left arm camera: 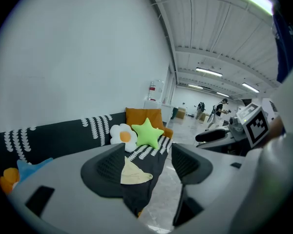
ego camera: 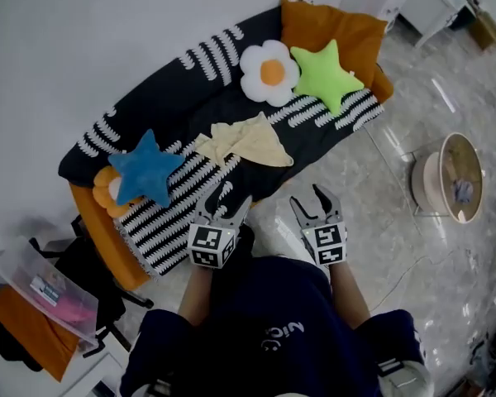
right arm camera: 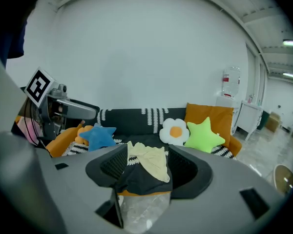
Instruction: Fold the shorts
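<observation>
The pale yellow fabric shorts (ego camera: 244,141) are seen lying crumpled and unfolded on the black throw with white stripes (ego camera: 174,98) that is spread over the orange sofa (ego camera: 331,25). They are flanked by the blue star-shaped cushion (ego camera: 145,170) on one side and the white flower-shaped cushion (ego camera: 269,73) and green star-shaped cushion (ego camera: 326,74) on the other. The left gripper (ego camera: 229,198) and the right gripper (ego camera: 310,201) are held side by side before the sofa's front edge, short of the shorts, each shown with jaws spread and nothing clamped between them.
</observation>
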